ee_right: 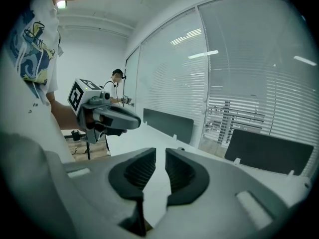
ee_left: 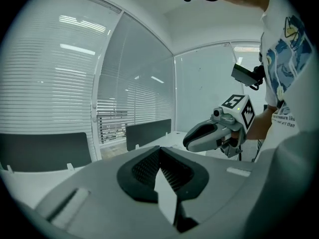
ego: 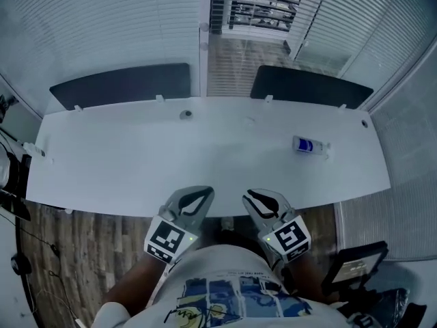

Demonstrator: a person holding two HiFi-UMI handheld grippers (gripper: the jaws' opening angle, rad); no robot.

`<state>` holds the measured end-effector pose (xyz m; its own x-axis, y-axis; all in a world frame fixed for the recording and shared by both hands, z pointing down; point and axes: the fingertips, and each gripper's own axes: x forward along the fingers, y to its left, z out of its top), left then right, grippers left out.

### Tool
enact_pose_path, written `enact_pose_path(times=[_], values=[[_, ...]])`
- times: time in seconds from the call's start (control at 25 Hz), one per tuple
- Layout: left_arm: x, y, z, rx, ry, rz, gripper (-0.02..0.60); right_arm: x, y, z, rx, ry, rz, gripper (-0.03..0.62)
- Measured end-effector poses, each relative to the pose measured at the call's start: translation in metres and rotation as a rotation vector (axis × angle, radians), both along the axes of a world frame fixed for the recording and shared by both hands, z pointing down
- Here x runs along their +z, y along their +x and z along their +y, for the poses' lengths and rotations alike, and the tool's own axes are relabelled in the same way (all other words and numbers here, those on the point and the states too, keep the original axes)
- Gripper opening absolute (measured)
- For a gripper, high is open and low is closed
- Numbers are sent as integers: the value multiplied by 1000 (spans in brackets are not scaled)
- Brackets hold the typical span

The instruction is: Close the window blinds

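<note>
Seen from above, a white desk (ego: 136, 162) fills the middle of the frame. The window blinds (ego: 102, 26) run across the top of the frame, behind two dark panels (ego: 123, 84) at the desk's far edge. Low in the centre, the left gripper (ego: 203, 194) and right gripper (ego: 251, 196) hover side by side over the desk's near edge. The left gripper's fingers are pressed together, empty. The right gripper's fingers stand narrowly apart, nothing between them. A small bottle (ego: 311, 145) lies at the desk's right.
</note>
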<state>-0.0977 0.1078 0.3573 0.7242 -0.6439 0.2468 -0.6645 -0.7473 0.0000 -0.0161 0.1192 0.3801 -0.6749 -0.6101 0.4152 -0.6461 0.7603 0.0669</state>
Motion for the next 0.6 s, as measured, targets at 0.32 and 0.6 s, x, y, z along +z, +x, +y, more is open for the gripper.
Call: enact_pose_path(times=[0.32,0.6], values=[[2,16,-72,-64,4,-20,5,5,20,-63,-43,-23,-6,46],[5,23,-117,-135,29,-36,5,14,39,-92,-75,-25,4,46]])
